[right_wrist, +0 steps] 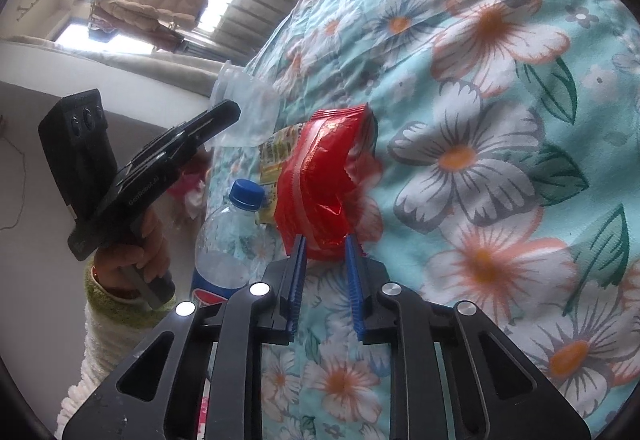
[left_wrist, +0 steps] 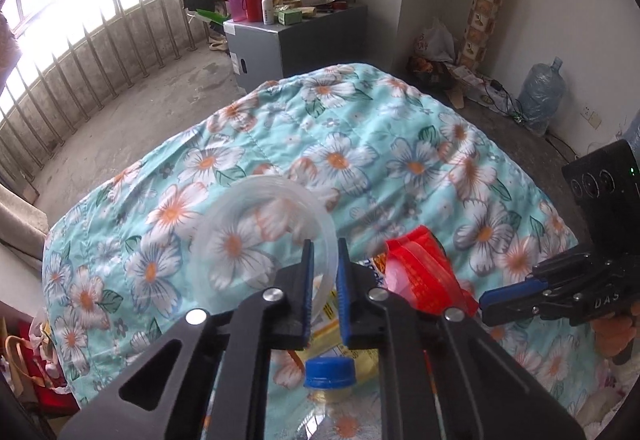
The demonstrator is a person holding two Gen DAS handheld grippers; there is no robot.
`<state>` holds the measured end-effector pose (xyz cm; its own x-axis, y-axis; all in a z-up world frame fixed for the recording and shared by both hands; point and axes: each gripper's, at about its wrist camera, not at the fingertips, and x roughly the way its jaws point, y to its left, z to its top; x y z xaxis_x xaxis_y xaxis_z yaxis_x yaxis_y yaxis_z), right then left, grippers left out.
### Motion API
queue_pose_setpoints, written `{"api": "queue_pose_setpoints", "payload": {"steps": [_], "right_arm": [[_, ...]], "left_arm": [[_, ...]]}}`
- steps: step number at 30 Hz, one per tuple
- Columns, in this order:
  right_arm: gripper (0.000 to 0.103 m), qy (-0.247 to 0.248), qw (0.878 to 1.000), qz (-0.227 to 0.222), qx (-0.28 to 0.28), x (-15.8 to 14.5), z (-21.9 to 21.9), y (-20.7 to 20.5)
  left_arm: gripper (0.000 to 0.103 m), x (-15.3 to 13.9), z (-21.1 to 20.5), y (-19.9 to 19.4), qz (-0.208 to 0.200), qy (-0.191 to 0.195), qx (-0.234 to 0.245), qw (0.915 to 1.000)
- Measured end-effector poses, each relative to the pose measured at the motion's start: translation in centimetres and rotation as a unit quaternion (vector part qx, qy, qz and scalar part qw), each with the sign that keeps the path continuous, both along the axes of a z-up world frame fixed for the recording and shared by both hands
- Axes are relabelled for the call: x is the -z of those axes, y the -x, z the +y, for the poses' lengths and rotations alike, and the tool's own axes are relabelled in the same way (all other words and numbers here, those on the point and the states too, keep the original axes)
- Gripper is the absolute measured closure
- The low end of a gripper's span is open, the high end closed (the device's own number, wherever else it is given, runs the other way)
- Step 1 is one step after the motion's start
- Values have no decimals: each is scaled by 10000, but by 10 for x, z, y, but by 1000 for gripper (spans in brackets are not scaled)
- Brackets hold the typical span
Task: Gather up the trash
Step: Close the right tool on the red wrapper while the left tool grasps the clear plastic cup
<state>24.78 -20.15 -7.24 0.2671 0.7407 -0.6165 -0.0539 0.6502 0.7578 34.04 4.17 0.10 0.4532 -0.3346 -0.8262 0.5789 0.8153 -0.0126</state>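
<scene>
On the bed's floral quilt, the trash lies together at 6 o'clock. The left gripper fingers pinch the clear lid rim; the right gripper fingers squeeze the red wrapper, so both can lift. The bottle waits at 9 o'clock of the wrapper.

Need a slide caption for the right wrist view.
Right gripper clamps crinkled red foil snack wrapper on floral quilt, beside clear blue-capped bottle.

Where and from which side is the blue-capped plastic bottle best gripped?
Grip the plastic bottle at its neck just under the blue cap, probably from above: the clear body looks wide and crushable, the neck is narrow, and the cap end points away from the wrappers.
</scene>
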Motion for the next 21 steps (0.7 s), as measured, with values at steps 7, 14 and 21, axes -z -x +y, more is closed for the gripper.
{"api": "queue_pose_setpoints", "payload": {"steps": [7,14,21], "right_arm": [[95,-121,9999,-46,59,-2,-7,3],[59,-155,9987,-422,252,-22,-12,-7],[58,-173,9996,-143,170,-7,8,-30]], "left_arm": [[97,-5,8,1,-21,199,-62,9998],[98,-9,10,4,-80,254,-79,9996],[98,-7,10,5,-78,352,-126,9993]]}}
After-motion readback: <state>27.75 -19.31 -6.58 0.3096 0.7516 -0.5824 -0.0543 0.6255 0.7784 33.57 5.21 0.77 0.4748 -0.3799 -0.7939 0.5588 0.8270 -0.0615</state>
